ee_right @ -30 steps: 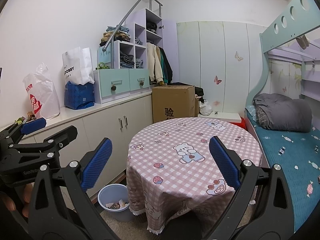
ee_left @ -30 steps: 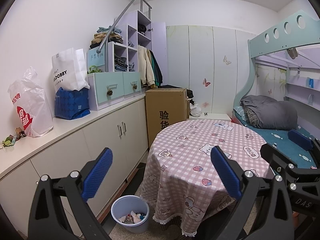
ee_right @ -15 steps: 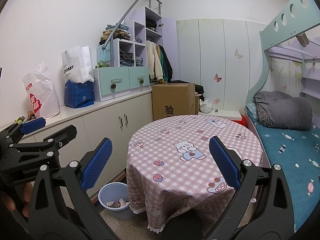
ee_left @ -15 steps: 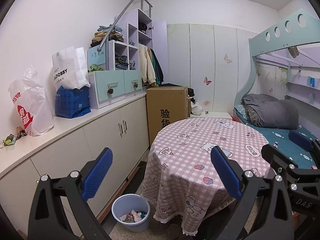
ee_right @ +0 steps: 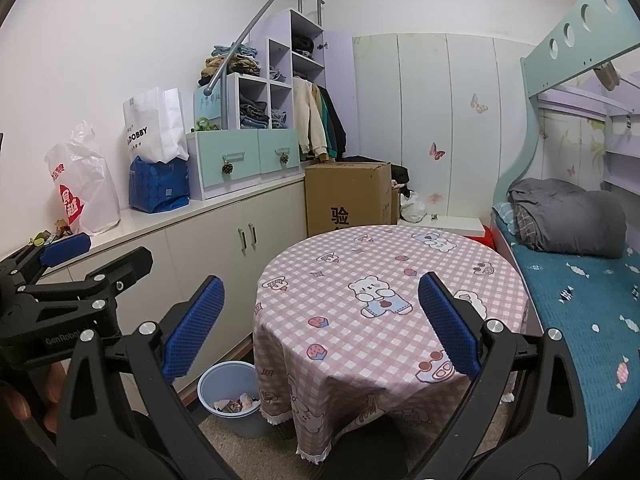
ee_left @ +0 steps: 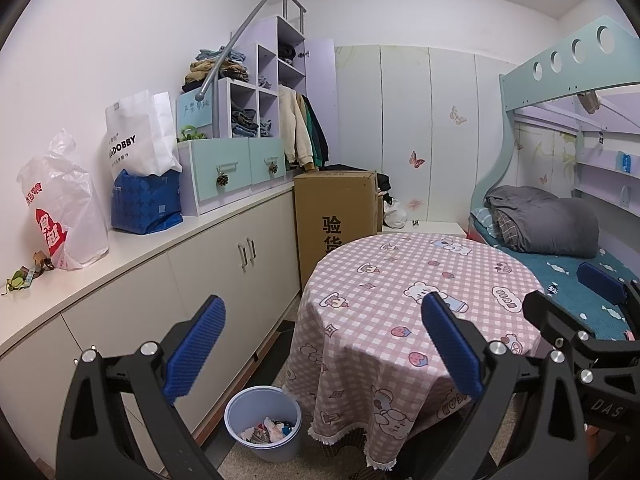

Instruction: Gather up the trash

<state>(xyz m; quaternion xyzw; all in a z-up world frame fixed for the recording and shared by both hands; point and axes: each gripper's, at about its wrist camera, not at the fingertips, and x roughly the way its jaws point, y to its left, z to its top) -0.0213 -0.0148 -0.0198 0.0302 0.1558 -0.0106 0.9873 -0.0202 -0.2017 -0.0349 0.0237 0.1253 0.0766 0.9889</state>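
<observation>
Both tools drift a little to the left and tip down a bit over the last second, so the round tabletop (ee_left: 420,280) slides slightly to the right in the left view and the bin (ee_left: 264,424) on the floor shows more fully. That is all that changes; nothing in the room moves. The left tool (ee_left: 320,344) is wide open with nothing between its blue pads, and so is the right tool (ee_right: 320,320). The bin stands on the floor, just beside the hanging edge of the pink checked cloth and close to the cupboard doors. It has trash (ee_left: 266,432) in it, scraps of paper and wrappers lying at the bottom. The cloth looks bare. On the long white counter (ee_left: 132,256) at the far left lie some small crumpled bits (ee_left: 24,276), next to a white plastic bag (ee_left: 64,208). I cannot tell if those bits are trash or not. I think this fits two stories: the scraps from the tabletop are already in the bin, or the person is just looking around for things to pick up.
</observation>
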